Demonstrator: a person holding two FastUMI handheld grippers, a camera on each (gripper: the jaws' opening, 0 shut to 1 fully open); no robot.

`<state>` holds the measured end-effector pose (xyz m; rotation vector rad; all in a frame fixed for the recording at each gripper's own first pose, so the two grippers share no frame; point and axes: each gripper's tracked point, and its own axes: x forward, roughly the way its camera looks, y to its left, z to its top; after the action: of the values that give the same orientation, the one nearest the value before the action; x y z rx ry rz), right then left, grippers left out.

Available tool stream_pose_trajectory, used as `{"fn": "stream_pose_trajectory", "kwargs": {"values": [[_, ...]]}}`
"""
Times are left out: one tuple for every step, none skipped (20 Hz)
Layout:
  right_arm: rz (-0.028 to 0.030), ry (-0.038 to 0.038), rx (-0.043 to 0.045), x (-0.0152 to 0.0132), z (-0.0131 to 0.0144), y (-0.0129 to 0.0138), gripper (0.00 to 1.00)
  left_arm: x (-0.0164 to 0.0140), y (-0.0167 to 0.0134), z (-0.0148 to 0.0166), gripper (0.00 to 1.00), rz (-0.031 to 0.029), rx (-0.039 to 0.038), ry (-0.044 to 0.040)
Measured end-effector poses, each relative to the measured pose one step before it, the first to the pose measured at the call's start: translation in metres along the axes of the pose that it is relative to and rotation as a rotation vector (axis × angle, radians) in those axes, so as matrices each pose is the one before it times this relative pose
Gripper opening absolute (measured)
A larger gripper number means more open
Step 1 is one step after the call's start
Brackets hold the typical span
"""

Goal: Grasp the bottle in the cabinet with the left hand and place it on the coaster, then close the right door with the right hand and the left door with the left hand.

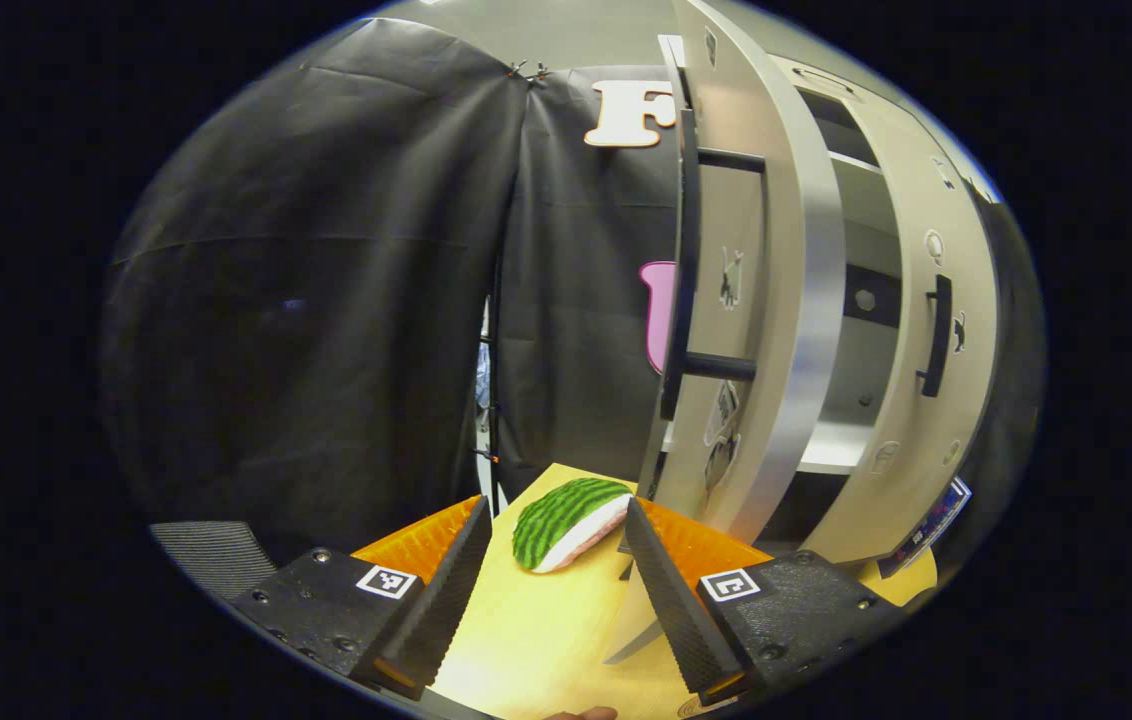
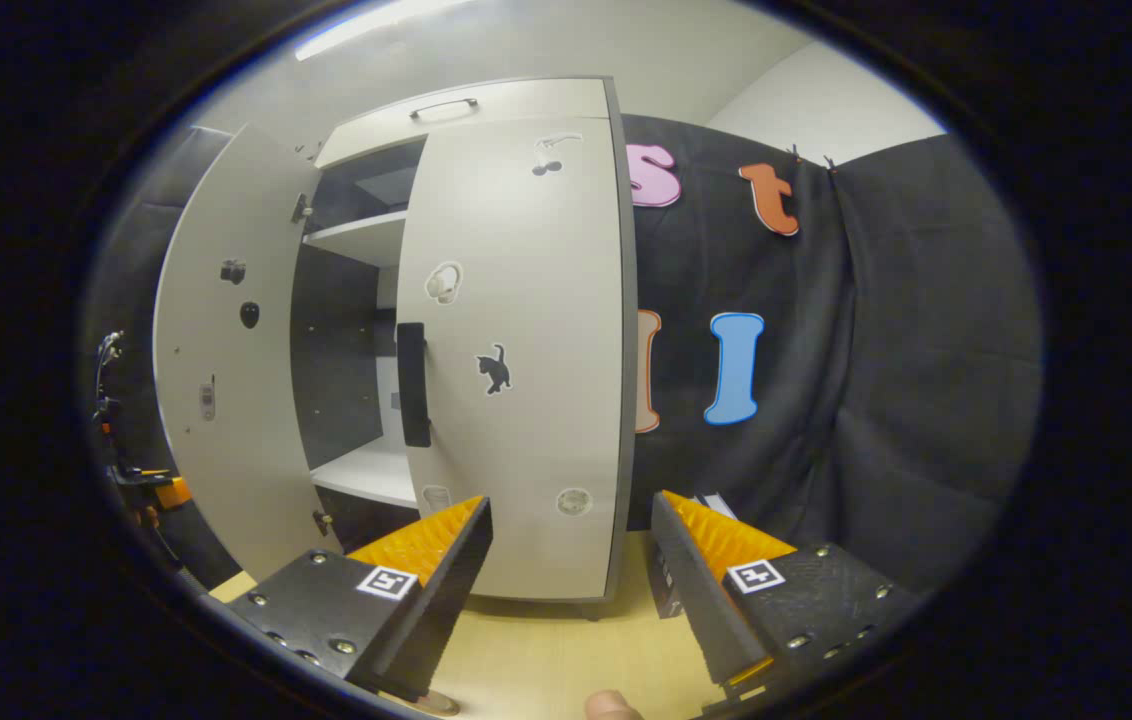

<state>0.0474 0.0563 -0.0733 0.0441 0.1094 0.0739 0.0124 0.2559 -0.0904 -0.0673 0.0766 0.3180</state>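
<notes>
1. Left gripper view: the left tool (image 1: 551, 570) hangs low over the tabletop (image 1: 536, 640), its fingers spread wide with nothing between them.
2. Just past its fingertips lies a watermelon-slice coaster (image 1: 571, 522), green striped rind up, flat on the tabletop and bare on top.
3. The cabinet (image 1: 856, 330) stands to the right. Its left door (image 1: 751, 300) is swung out edge-on toward the camera, its long dark handle (image 1: 691, 270) facing left, and its lower corner sits right behind the tool's right finger (image 1: 671, 580).
4. Beyond that door the inside shows a pale shelf (image 1: 831, 450); I cannot make out a bottle on it from here.
5. The right door (image 1: 931, 390) with its short dark handle (image 1: 938, 335) stands on the far side.
6. Right gripper view: the right tool (image 2: 571, 555) also gapes open, empty, just in front of the cabinet (image 2: 486, 100).
7. The right door (image 2: 526, 350), with a cat sticker (image 2: 494, 370), is close to shut; its handle (image 2: 413, 384) sits at the door's left edge.
8. The left door (image 2: 226, 380) stands wide open, and two shelves (image 2: 366, 470) show in the gap.
9. A fingertip (image 2: 611, 705) shows at the bottom edge.
</notes>
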Motion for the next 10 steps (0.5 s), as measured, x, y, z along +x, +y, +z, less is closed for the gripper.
{"fn": "stream_pose_trajectory", "kwargs": {"values": [[-0.00071,-0.00058,-0.00231,-0.00246,-0.00051,-0.00130,0.97,-0.00232,-0.00873,-0.00242,0.88,-0.02389,-0.00264,0.00368],[-0.00100,-0.00109,-0.00115,-0.00160,-0.00003,-0.00126,0.97,-0.00228,-0.00783,-0.00302,0.88,-0.02102,-0.00283,0.00612],[0.00047,-0.00082,0.00036,-0.00295,0.00001,-0.00017,0.97,-0.00196,-0.00576,-0.00329,0.88,-0.01880,0.00647,0.00487],[0.00091,-0.00153,0.00162,-0.00319,0.00091,-0.00042,0.97,-0.00039,-0.00628,-0.00160,0.88,-0.01572,0.00648,0.00063],[0.00106,-0.00094,0.00148,-0.00145,-0.00039,-0.00103,0.97,-0.00225,-0.00751,-0.00223,0.88,-0.01793,0.00383,0.00347],[-0.00048,0.00017,0.00029,-0.00248,0.00005,-0.00120,0.97,-0.00138,-0.00751,-0.00111,0.88,-0.02158,0.00313,0.00436],[-0.00157,0.00049,-0.00155,-0.00260,-0.00041,-0.00122,0.97,-0.00182,-0.00771,-0.00065,0.88,-0.02231,0.00459,0.00199],[-0.00157,0.00129,-0.00208,-0.00198,-0.00030,-0.00097,0.97,-0.00137,-0.00649,0.00078,0.88,-0.02002,0.00844,0.00097],[-0.00072,0.00121,-0.00052,-0.00204,-0.00094,0.00002,0.97,-0.00135,-0.00574,-0.00068,0.88,-0.01370,0.01132,0.00150],[0.00007,-0.00053,0.00083,-0.00173,0.00050,0.00033,0.97,0.00037,-0.00446,-0.00050,0.88,-0.00650,0.01314,0.00605]]}}
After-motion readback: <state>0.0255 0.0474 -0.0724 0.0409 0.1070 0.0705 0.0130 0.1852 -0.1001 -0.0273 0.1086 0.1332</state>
